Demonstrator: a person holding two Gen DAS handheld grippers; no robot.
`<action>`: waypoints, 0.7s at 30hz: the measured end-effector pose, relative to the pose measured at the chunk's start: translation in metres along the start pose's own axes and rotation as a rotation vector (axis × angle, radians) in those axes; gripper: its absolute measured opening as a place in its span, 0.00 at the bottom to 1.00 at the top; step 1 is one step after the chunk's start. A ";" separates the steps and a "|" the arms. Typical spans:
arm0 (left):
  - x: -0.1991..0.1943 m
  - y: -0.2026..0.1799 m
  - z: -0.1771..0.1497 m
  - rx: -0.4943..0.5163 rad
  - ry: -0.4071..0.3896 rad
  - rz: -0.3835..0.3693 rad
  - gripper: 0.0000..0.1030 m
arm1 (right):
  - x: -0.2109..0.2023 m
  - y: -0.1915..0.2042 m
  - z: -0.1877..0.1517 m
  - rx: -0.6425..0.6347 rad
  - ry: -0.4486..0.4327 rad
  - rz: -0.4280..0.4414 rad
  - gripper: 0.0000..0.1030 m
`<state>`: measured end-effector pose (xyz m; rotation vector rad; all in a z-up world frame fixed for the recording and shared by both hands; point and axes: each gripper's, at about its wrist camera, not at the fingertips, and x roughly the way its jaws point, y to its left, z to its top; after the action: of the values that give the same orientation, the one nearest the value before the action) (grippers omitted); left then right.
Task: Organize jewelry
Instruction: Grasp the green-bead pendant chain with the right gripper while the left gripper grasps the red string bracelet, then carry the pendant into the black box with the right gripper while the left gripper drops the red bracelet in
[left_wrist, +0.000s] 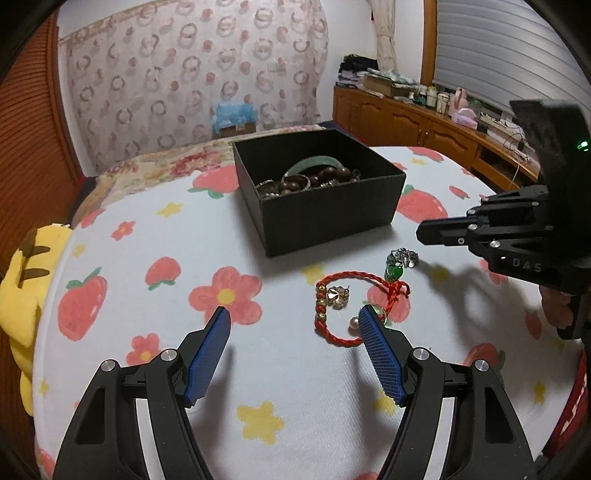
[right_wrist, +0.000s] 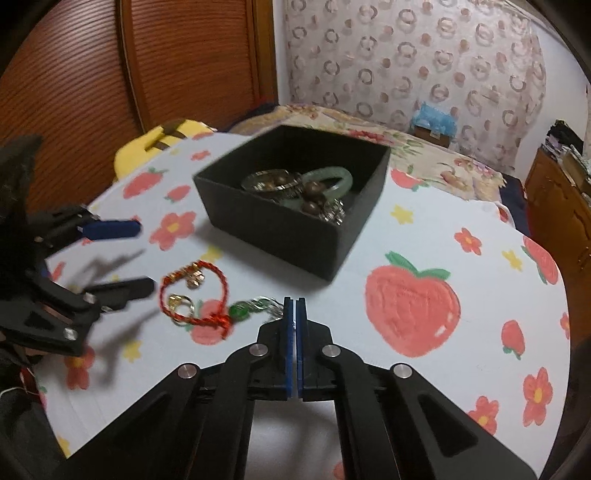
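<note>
A black open box (left_wrist: 332, 221) (right_wrist: 273, 236) holds a green bangle, brown beads and silver pieces. In front of it lie a red braided bracelet (left_wrist: 334, 338) (right_wrist: 223, 286), a flower-shaped earring (left_wrist: 338, 295) (right_wrist: 194, 277), a pearl (left_wrist: 354, 323), a gold ring (right_wrist: 181, 304) and a silver chain with a green pendant (left_wrist: 396, 272) (right_wrist: 240, 310). My left gripper (left_wrist: 293, 314) (right_wrist: 146, 256) is open just left of the bracelet, and its right finger overlaps the bracelet's edge. My right gripper (right_wrist: 294, 301) (left_wrist: 421, 234) is shut, with the chain's silver end at its left pad; whether the chain is pinched is unclear.
A white cloth (left_wrist: 258, 369) with strawberries and flowers covers the round table. A yellow plush toy (left_wrist: 22, 280) (right_wrist: 162, 140) sits at the table's edge. A bed with a floral cover lies behind, and a wooden cabinet (left_wrist: 406, 122) stands along the wall.
</note>
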<state>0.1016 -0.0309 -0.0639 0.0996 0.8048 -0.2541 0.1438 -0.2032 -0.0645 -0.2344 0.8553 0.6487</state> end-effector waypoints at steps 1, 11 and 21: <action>0.002 0.000 0.001 -0.003 0.009 -0.008 0.59 | -0.001 0.001 0.000 0.001 -0.004 0.003 0.02; 0.018 -0.002 0.004 0.004 0.066 -0.040 0.24 | 0.001 0.006 -0.002 -0.005 -0.003 0.011 0.02; 0.002 -0.004 0.010 -0.008 -0.005 -0.033 0.06 | 0.006 0.008 -0.008 -0.025 0.011 0.003 0.22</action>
<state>0.1090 -0.0371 -0.0579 0.0787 0.8030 -0.2821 0.1363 -0.1975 -0.0737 -0.2594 0.8582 0.6621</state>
